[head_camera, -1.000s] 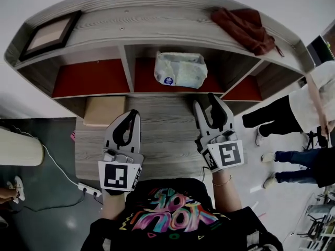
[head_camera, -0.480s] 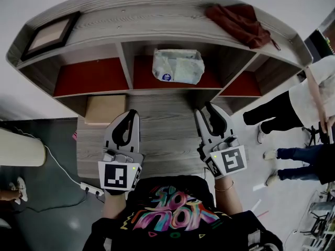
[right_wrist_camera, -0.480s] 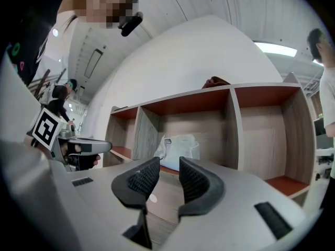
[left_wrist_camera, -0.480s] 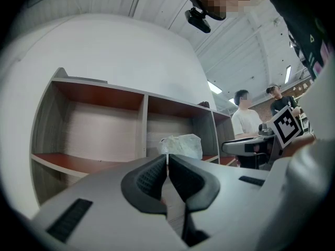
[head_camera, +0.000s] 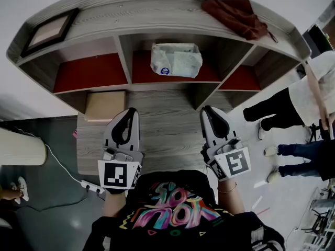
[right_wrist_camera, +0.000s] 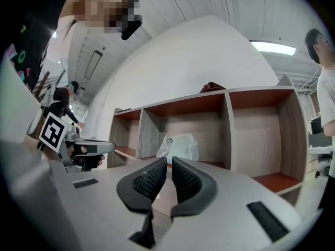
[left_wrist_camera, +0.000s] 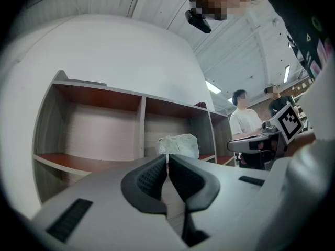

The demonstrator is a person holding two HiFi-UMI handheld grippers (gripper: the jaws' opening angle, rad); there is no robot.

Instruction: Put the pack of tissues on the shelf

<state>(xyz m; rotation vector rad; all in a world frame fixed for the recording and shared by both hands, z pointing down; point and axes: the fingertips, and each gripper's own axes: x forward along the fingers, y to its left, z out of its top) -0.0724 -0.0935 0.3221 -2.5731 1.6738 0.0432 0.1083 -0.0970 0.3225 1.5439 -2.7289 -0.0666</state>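
The pack of tissues (head_camera: 176, 60) is a pale crinkled plastic bundle lying in the middle compartment of the wooden shelf (head_camera: 121, 56); it also shows ahead in both gripper views (left_wrist_camera: 179, 144) (right_wrist_camera: 180, 147). My left gripper (head_camera: 129, 113) (left_wrist_camera: 167, 158) hovers over the table, shut and empty. My right gripper (head_camera: 210, 112) (right_wrist_camera: 169, 163) is drawn back from the shelf, well short of the pack. Its jaws have just been closing, a narrow slit is left, and nothing is between them.
A brown cloth (head_camera: 235, 15) and a picture frame (head_camera: 49, 29) lie on the shelf's top board. A cardboard box (head_camera: 104, 106) sits under the shelf at the left. The wooden table (head_camera: 167, 132) lies below both grippers. People stand at the right (head_camera: 309, 95). A power strip (head_camera: 90, 188) lies on the floor.
My right gripper has pulled back from the shelf toward me and its jaws have closed from wide open to nearly together. The pack stays in the compartment. The left gripper has kept still.
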